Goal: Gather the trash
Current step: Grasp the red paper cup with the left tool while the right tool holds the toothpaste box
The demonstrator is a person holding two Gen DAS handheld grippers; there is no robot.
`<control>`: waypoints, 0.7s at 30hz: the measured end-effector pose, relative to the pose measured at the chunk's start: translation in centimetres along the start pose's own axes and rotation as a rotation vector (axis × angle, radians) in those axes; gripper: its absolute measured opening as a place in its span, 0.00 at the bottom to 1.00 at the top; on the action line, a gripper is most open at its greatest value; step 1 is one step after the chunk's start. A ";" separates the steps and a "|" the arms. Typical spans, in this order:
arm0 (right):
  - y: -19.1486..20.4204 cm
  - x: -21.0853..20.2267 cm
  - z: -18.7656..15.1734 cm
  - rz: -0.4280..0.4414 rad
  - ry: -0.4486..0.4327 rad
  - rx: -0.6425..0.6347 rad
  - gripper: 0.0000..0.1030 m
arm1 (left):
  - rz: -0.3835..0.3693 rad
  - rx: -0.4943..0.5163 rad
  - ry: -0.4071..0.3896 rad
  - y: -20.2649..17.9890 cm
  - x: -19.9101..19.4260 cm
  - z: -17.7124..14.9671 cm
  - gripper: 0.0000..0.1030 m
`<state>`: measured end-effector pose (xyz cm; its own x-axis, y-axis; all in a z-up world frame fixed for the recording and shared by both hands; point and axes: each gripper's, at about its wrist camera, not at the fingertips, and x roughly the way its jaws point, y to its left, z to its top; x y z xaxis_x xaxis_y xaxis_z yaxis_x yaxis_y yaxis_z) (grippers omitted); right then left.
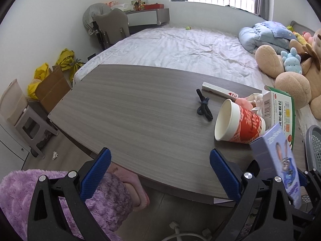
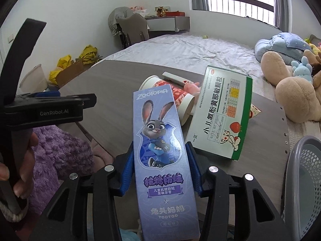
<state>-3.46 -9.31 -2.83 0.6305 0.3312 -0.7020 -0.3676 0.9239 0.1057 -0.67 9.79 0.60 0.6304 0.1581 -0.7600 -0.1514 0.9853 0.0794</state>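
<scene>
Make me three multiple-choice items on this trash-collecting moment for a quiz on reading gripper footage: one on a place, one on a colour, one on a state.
1. Where does the paper cup lie?
A. on the table
B. on the bed
C. in the basket

2. What colour is the toothpaste box?
A. red
B. purple
C. yellow

3. How is the left gripper?
A. shut on the cup
B. shut on a card
C. open, holding nothing

Key: 1 A, the cup lies on its side on the table; 2 B, purple box clamped in the right gripper; 3 C, the fingers stand wide apart.
</scene>
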 end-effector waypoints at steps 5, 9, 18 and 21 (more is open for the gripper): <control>-1.8 -1.5 -0.7 -0.042 -0.017 0.077 0.45 | -0.028 0.005 0.007 -0.6 0.3 -0.6 0.94; -3.7 -3.0 -1.6 -0.085 -0.032 0.148 0.45 | -0.093 0.032 0.037 -2.0 0.6 -1.6 0.94; -7.7 -5.5 -3.3 -0.159 -0.075 0.251 0.45 | -0.288 0.067 -0.010 -5.1 -0.7 -2.4 0.94; -8.4 -5.9 -3.9 -0.160 -0.087 0.280 0.45 | -0.319 0.051 -0.009 -5.8 -0.4 -2.2 0.94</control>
<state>-6.79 -19.76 -2.34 0.7253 0.1811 -0.6641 -0.0641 0.9783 0.1968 -1.73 3.84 -0.92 0.6470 -0.1590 -0.7458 0.0931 0.9872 -0.1298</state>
